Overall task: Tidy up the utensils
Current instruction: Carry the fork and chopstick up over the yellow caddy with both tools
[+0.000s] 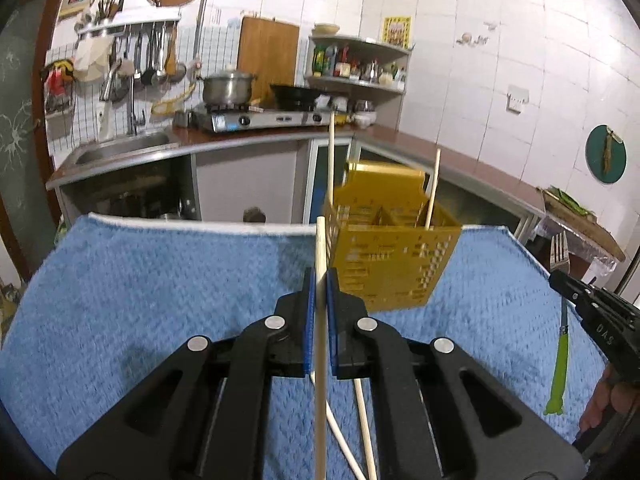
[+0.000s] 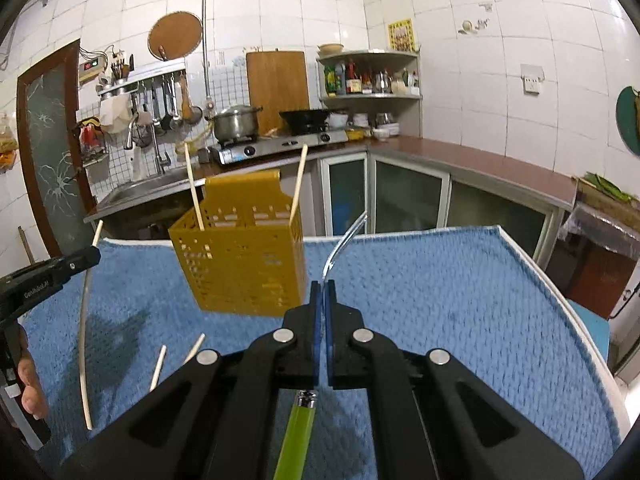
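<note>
Steel pot (image 2: 235,123) on gas stove (image 2: 280,147); blue towel (image 2: 440,300).

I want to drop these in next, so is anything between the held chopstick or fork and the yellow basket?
Nothing visible blocks either. The chopstick in the left gripper and the fork in the right gripper face the basket across bare blue towel.

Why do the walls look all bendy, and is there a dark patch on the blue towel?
Left wrist view: the fisheye lens bows the tiled wall and counter. Right wrist view: same bending, plus a dark shadow on the blue towel left of the yellow basket; the fork looks blurred.
</note>
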The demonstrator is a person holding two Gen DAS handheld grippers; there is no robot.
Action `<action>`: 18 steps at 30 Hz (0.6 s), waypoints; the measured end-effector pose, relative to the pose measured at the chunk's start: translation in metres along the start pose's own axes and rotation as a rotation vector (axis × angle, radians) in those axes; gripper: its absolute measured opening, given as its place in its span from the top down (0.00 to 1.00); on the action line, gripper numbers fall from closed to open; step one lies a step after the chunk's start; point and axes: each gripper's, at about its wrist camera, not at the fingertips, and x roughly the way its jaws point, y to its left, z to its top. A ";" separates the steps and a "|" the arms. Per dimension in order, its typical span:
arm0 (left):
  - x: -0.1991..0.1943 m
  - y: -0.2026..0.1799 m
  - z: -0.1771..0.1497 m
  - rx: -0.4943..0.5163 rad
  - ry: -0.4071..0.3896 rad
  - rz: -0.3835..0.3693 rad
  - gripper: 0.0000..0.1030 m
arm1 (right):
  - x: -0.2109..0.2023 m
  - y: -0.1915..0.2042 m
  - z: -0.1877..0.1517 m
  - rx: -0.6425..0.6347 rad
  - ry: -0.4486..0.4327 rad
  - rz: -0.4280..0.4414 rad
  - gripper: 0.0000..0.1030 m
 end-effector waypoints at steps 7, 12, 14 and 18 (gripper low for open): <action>-0.009 -0.007 0.030 0.024 -0.110 -0.001 0.96 | -0.005 0.006 0.025 -0.031 -0.088 0.008 0.98; -0.013 -0.014 0.058 0.035 -0.189 -0.019 0.96 | -0.001 0.010 0.055 -0.048 -0.151 0.025 0.98; -0.013 -0.018 0.071 0.053 -0.226 -0.012 0.96 | 0.000 0.014 0.067 -0.064 -0.179 0.032 0.98; -0.012 -0.025 0.094 0.058 -0.290 -0.026 0.96 | 0.005 0.023 0.091 -0.103 -0.241 0.043 0.98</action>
